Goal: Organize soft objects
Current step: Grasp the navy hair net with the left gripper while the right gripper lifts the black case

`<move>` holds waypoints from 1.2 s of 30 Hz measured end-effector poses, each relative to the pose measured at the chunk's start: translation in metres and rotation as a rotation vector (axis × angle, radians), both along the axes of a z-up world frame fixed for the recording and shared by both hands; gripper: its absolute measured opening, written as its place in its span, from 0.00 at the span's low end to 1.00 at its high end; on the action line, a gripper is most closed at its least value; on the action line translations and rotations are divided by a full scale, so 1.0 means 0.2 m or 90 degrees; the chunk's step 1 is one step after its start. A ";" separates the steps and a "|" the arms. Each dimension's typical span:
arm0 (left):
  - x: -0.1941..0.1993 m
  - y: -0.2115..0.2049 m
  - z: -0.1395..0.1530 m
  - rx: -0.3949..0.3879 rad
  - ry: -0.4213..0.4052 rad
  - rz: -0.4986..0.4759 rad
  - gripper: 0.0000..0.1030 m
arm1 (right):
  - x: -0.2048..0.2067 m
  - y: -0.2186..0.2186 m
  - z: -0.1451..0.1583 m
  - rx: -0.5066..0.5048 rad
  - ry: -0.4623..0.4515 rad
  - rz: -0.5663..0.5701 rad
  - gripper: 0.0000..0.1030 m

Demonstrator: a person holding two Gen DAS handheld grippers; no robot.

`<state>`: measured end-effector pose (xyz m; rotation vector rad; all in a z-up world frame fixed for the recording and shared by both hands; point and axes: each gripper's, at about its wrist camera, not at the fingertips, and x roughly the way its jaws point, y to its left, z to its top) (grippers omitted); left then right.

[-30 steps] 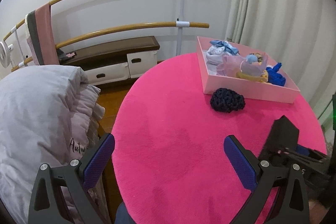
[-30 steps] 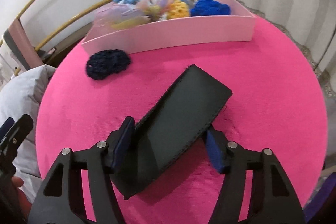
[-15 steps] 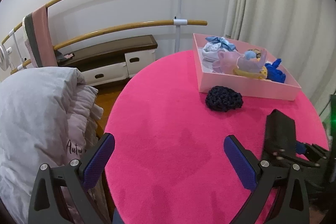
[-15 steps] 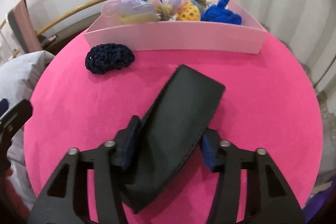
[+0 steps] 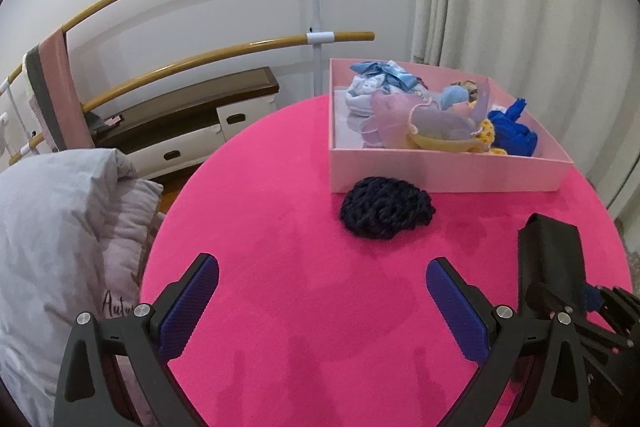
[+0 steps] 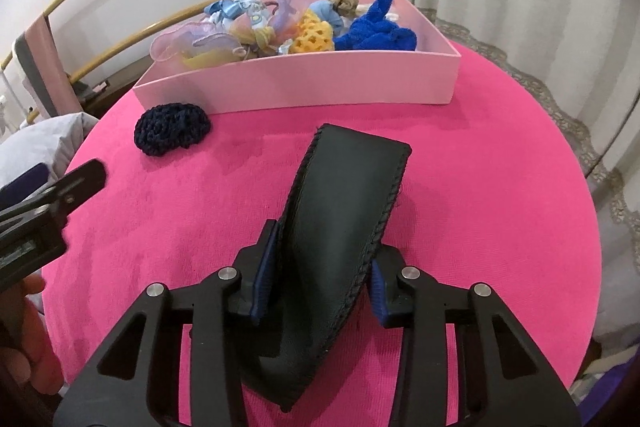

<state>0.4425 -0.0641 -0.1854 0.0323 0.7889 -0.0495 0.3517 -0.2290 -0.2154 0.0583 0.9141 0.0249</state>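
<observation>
A black pouch (image 6: 344,227) is clamped between the fingers of the right gripper (image 6: 320,287) above the pink table (image 6: 500,187). A navy knit (image 6: 173,125) is seen beside the pink box (image 6: 320,83) of soft items.

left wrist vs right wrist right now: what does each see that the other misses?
Left wrist only: the dark-topped white drawer unit under the wooden rails, and the left gripper open over bare pink tabletop.

Right wrist only: the right gripper shut on the black stitched pouch, its full length showing, and the yellow crochet piece in plain view.

Both: the pink box of soft items, the navy crochet piece lying outside it near its front wall, the blue knit item and the grey bedding.
</observation>
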 end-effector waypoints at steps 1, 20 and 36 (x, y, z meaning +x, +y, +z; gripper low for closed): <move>0.03 -0.02 -0.01 0.004 0.002 -0.002 1.00 | 0.01 -0.01 0.00 0.003 -0.001 0.001 0.35; 0.49 -0.21 -0.26 -0.031 0.070 -0.042 0.34 | 0.12 -0.12 -0.02 0.030 -0.010 -0.008 0.35; 0.17 -0.05 -0.12 -0.061 0.039 -0.060 0.14 | -0.03 -0.10 0.11 0.038 -0.037 0.004 0.35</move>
